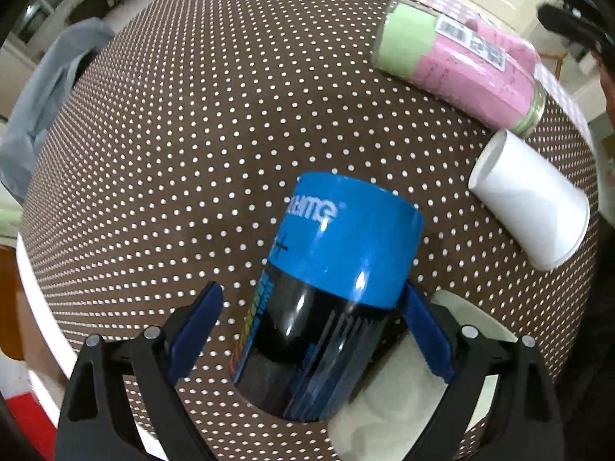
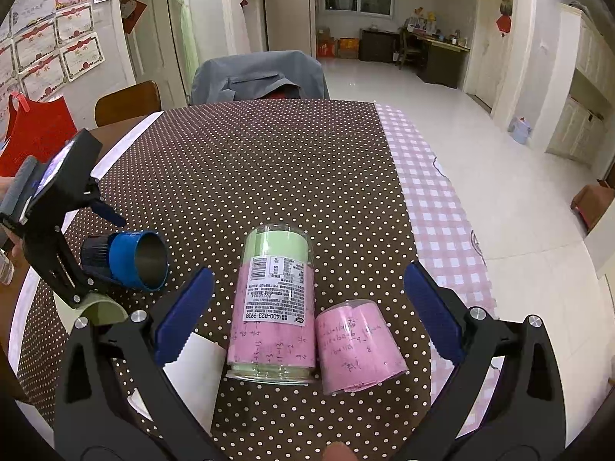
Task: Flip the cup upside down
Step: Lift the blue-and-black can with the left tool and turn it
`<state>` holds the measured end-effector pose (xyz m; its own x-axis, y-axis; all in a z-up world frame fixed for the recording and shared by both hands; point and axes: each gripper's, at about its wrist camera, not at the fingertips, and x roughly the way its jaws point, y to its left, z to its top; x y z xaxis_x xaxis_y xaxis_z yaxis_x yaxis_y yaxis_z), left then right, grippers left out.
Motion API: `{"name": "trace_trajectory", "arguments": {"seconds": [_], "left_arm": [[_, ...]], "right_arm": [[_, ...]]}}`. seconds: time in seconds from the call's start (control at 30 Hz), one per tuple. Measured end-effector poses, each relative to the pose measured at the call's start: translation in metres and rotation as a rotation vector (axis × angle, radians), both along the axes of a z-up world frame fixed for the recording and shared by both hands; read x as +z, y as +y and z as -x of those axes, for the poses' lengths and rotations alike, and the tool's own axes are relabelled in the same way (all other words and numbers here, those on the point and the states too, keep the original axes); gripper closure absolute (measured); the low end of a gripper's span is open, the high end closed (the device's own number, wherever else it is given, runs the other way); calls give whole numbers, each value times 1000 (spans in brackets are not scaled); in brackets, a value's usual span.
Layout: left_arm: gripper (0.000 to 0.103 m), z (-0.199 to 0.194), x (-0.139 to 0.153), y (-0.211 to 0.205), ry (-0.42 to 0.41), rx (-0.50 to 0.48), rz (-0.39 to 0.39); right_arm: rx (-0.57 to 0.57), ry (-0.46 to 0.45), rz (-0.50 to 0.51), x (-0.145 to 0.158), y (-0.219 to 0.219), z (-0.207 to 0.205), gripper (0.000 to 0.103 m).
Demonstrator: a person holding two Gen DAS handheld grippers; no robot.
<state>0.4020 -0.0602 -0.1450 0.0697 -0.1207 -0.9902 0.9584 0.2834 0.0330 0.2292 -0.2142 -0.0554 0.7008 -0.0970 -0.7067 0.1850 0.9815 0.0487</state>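
The blue cup [image 1: 338, 269], its lower body black, is held lying sideways above the worktop [image 1: 192, 153], open mouth facing the jars in the right wrist view. The left gripper [image 1: 311, 330] has its fingers [image 1: 426, 338] closed on the black base. Judged step: mid-rotation, about halfway to inverted. Next, the wrist must roll further until the mouth faces down, then lower. The right gripper [image 2: 307, 315] hangs wide open, empty, over the pink-and-green jar [image 2: 275, 303]. A white paper cup [image 1: 530, 199] lies nearby.
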Motion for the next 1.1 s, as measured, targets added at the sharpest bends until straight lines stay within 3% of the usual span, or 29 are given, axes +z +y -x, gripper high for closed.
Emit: {"name": "trace_trajectory", "arguments": {"seconds": [0.07,0.4,0.6,0.73,0.93,1.1], "left_arm": [[29,-4,1,-2,34,28,32],[33,8,9,0,-108,162,37],[35,19,42,22,-159,248,78],[36,48,74,28,-208,262,109],[36,54,94,27,-267,257,139],[36,93,114,27,-310,233,156]], "right_arm": [[1,-1,-6,0,0,1,6],[-3,-14,-25,0,-6,15,6],[2,-42,-30,9,-6,29,6],[5,-67,-36,16,-7,43,6],[10,-103,-44,24,-8,67,6],[10,-133,-53,30,-12,88,6]]}}
